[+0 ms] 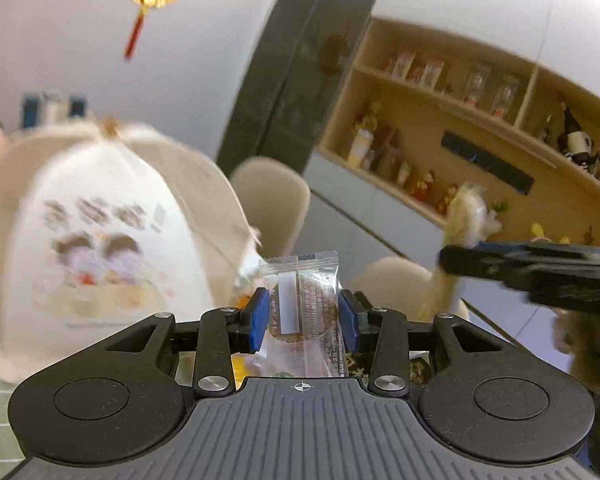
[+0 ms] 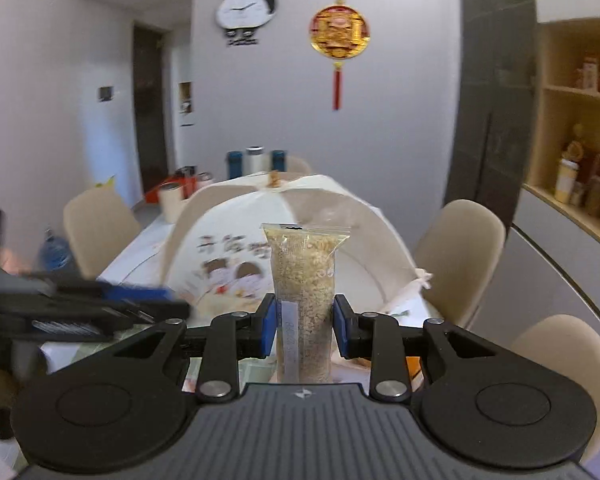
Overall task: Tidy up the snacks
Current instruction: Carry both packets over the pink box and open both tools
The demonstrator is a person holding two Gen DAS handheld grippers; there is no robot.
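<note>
Above table: left claw (image 1: 303, 318) pinching cookie packet (image 1: 302, 300).

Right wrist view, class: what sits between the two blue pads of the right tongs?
A clear grain-bar packet, upright and clamped between the pads of the right tongs, in the right wrist view.
</note>
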